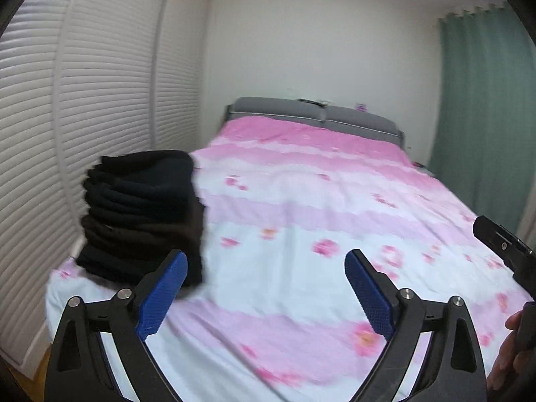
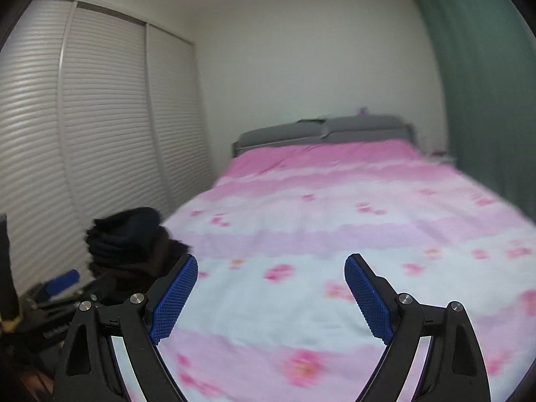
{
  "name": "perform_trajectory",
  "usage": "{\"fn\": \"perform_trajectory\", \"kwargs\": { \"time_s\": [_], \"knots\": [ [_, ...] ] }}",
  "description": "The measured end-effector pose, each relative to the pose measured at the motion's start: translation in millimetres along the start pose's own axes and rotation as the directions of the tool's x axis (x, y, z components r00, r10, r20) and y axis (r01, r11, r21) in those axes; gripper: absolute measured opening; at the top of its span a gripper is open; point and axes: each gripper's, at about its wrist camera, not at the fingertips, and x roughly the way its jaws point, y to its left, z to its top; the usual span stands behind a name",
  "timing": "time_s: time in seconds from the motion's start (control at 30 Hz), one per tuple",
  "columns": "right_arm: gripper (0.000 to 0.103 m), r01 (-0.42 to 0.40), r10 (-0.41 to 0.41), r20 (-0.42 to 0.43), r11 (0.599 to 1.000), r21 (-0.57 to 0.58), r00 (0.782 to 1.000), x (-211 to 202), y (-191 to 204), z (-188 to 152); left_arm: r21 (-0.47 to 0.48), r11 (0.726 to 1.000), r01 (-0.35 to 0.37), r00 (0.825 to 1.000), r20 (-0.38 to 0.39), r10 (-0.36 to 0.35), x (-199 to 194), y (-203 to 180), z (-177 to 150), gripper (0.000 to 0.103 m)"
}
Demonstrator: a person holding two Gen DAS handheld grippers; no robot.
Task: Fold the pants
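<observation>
A tall stack of folded dark pants (image 1: pixel 140 214) stands at the near left corner of the bed (image 1: pixel 301 221). It also shows in the right wrist view (image 2: pixel 130 241), low at the left. My left gripper (image 1: pixel 266 261) is open and empty, held above the bedcover just right of the stack. My right gripper (image 2: pixel 271 264) is open and empty above the middle of the bed (image 2: pixel 335 227). The left gripper's blue pad (image 2: pixel 62 281) shows blurred at the far left of the right wrist view. The right gripper's black body (image 1: pixel 506 244) shows at the right edge of the left wrist view.
The bed has a pink and white flowered cover and a grey headboard (image 1: pixel 315 114) at the far end. White louvred wardrobe doors (image 1: pixel 100 100) run close along the bed's left side. A green curtain (image 1: pixel 485 110) hangs at the right.
</observation>
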Motion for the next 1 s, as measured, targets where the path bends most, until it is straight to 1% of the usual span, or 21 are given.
{"fn": "perform_trajectory", "kwargs": {
  "time_s": [0.1,0.2,0.3,0.4,0.5,0.6,0.7,0.77,0.93,1.0],
  "knots": [
    [0.09,0.087,-0.087,0.013,0.996,-0.023,0.996,-37.9,-30.1,-10.9,0.028,0.999,0.045,0.999,0.006,-0.045,-23.6,-42.1,-10.2,0.099],
    [0.09,0.17,-0.169,0.016,0.985,-0.031,0.985,-78.5,-61.0,-24.4,0.053,0.994,0.098,0.995,0.008,-0.099,-48.9,-85.7,-25.4,0.1],
    [0.09,0.22,-0.22,0.009,0.975,-0.026,0.975,-103.9,-80.8,-35.3,0.096,0.988,0.125,0.992,0.009,-0.126,-69.6,-118.4,-39.3,0.103],
    [0.09,0.257,-0.257,0.002,0.966,-0.018,0.966,-129.2,-97.2,-47.7,0.126,0.981,0.15,0.989,-0.01,-0.15,-82.9,-137.9,-54.3,0.103],
    [0.095,0.28,-0.28,-0.013,0.96,-0.008,0.96,-146.1,-104.8,-57.2,0.153,0.975,0.162,0.987,-0.021,-0.161,-96.8,-155.1,-68.7,0.103],
    [0.096,0.296,-0.296,-0.038,0.955,0.004,0.954,-158.1,-110.8,-68.2,0.175,0.972,0.155,0.988,-0.019,-0.154,-107.4,-162.5,-82.1,0.103],
    [0.096,0.303,-0.302,-0.044,0.953,-0.001,0.952,-176.0,-113.6,-81.8,0.181,0.973,0.146,0.989,-0.014,-0.146,-119.4,-165.8,-96.6,0.103],
    [0.096,0.302,-0.302,-0.045,0.953,-0.001,0.952,-180.9,-113.8,-88.2,0.192,0.972,0.139,0.99,-0.01,-0.139,-123.9,-165.9,-105.1,0.103],
    [0.096,0.291,-0.29,-0.053,0.957,-0.006,0.955,-187.2,-111.1,-96.6,0.18,0.976,0.12,0.993,-0.019,-0.119,-129.3,-158.9,-122.1,0.103],
    [0.096,0.285,-0.285,-0.043,0.959,-0.011,0.958,-189.7,-108.5,-97.0,0.167,0.98,0.112,0.994,-0.022,-0.11,-130.4,-154.2,-126.2,0.103]
  ]
}}
